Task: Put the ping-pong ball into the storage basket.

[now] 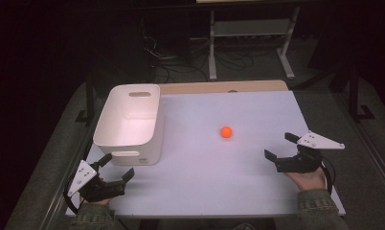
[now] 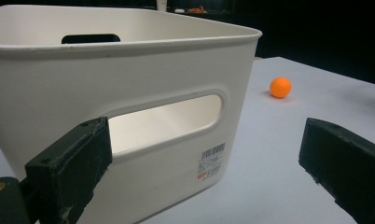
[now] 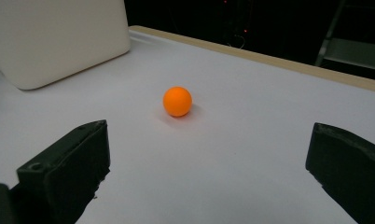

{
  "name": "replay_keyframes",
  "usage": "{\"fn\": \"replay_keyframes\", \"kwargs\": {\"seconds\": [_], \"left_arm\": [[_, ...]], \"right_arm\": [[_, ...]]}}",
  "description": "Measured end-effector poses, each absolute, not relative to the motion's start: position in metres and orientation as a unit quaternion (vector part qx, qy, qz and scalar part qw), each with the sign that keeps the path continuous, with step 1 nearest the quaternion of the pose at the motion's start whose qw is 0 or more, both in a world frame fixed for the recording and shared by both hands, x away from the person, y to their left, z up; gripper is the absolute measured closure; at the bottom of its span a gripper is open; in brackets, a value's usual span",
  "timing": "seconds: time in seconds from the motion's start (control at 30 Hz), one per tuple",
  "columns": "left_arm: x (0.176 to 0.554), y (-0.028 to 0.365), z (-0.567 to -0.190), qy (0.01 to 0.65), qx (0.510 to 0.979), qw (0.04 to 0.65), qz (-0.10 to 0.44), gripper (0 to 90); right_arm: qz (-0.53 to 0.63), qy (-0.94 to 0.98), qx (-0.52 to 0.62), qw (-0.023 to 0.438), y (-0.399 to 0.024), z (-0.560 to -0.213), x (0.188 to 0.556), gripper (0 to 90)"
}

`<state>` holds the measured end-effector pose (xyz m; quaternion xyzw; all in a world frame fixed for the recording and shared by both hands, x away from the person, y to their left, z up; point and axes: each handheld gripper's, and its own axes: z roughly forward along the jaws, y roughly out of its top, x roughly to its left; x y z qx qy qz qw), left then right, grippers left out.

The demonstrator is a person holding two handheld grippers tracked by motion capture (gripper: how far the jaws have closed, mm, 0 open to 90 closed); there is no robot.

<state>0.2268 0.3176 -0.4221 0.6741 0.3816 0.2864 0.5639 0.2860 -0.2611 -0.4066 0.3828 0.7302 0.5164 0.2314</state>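
Right gripper view shows our right gripper point(image 3: 209, 172) wide open, empty, aimed at the ball point(image 3: 177, 101) lying apart on the table point(image 3: 251, 140); a glancing jaw could roll it away.

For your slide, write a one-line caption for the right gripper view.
Open right gripper faces an orange ball on the white table, white bin behind.

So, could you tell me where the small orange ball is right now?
The small orange ball lies on the white table, right of the white plastic bin, ahead of the open right gripper.
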Motion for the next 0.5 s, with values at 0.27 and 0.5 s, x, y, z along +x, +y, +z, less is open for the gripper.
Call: {"fn": "replay_keyframes", "kwargs": {"seconds": [0.27,0.5], "left_arm": [[0.2291,0.3179,-0.4225,0.381,0.674,0.565,0.283,2.0],[0.229,0.3168,-0.4221,0.378,0.673,0.568,0.286,2.2]], "right_arm": [[0.512,0.735,0.379,0.23,-0.2585,-0.4072,0.2878,0.0],[0.493,0.75,0.386,0.214,-0.2558,-0.4077,0.2928,0.0]]}}
